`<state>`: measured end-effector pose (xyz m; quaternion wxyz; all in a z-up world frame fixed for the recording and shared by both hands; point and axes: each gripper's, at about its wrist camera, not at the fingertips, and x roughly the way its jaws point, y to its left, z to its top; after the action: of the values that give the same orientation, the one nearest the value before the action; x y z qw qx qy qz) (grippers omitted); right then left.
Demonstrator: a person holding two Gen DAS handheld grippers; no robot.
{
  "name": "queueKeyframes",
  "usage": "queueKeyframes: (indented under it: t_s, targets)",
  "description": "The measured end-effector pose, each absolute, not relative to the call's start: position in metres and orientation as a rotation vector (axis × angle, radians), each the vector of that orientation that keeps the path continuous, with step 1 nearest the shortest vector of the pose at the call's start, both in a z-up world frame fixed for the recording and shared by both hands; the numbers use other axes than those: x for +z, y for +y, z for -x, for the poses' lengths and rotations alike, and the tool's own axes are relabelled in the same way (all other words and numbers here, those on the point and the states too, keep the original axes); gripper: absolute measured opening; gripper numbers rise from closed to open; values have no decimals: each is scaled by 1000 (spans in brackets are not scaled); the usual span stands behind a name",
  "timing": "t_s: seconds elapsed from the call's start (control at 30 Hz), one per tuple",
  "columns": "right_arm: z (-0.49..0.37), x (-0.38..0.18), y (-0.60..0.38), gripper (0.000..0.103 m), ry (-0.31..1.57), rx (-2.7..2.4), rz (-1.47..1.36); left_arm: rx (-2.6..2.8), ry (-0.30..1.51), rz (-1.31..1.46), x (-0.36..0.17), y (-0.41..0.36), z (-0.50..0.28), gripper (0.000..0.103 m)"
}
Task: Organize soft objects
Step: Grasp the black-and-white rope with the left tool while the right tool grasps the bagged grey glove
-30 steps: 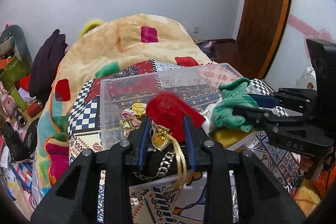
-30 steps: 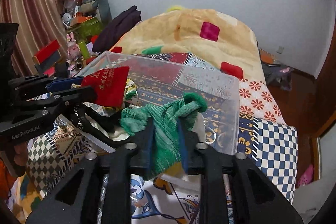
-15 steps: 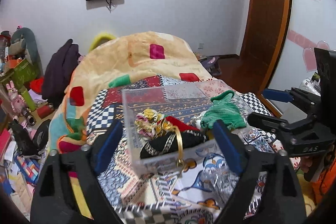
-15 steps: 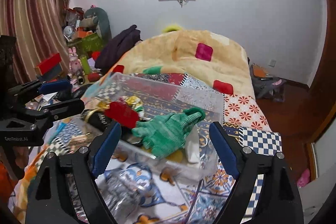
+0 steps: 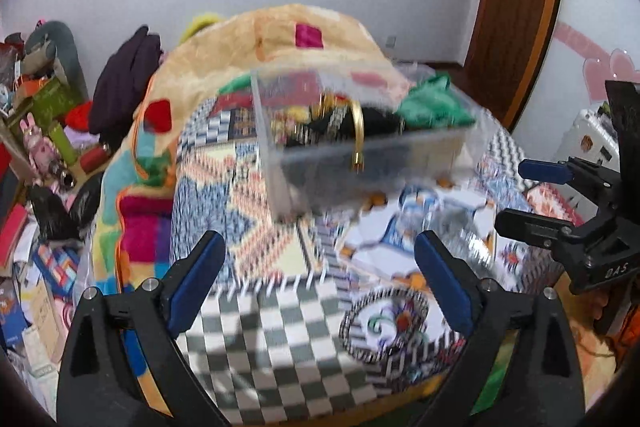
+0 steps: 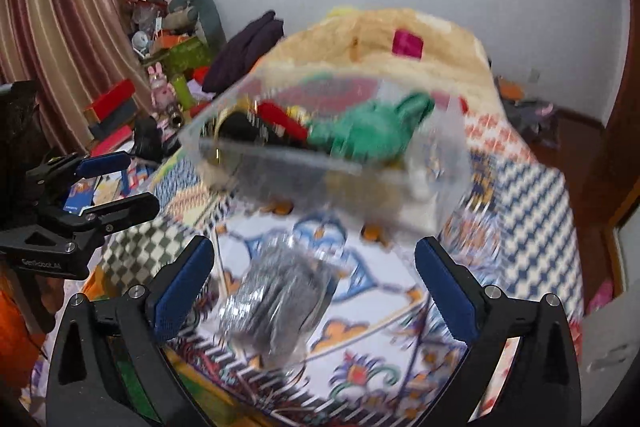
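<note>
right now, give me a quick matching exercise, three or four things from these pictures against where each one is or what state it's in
Things:
1. green knit cloth
2. crinkly clear bag
3. left gripper
4. dark purple garment

Places or states:
A. open, holding nothing
B. on the bedspread in front of the clear bin
C. inside the clear bin
D. beside the far end of the bed

Pairs: 1-C, 2-B, 3-A, 4-D

Clear plastic box (image 5: 360,155) w/ green knit cloth (image 6: 368,133), red pouch (image 6: 282,121), black bag w/ gold strap (image 5: 358,131). Bedspread (image 5: 280,311): b/w checks + orange/blue motifs. Blanket (image 5: 248,43): tan w/ magenta, red squares. Gripper pads (image 6: 182,289) blue.
</note>
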<state>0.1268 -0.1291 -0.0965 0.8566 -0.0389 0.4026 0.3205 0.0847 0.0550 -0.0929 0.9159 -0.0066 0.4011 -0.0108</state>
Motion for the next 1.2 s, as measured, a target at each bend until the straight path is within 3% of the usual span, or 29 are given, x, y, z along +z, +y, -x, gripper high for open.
queueKeyframes:
  t_s: [0.27, 0.4, 0.73, 0.83, 0.93, 1.2]
  targets:
    - [-123, -121, -117, 97, 931, 695, 99, -9, 886, 4, -127, 53, -72, 96]
    - [-120, -127, -110, 86, 956, 714, 121, -17, 909, 9, -137, 51, -66, 76]
    - [-118, -142, -103, 39, 1018, 758, 153, -43, 916, -32, -148, 42, -58, 25]
    - [-118, -140, -106, 30, 1010, 760, 138, -50, 906, -33, -148, 40, -56, 10]
    - [-116, -135, -109, 23, 989, 761, 132, -60, 904, -20, -148, 39, -56, 8]
    - [-112, -116, -111, 22, 914, 756, 133, -56, 827, -10, -120, 39, -61, 8]
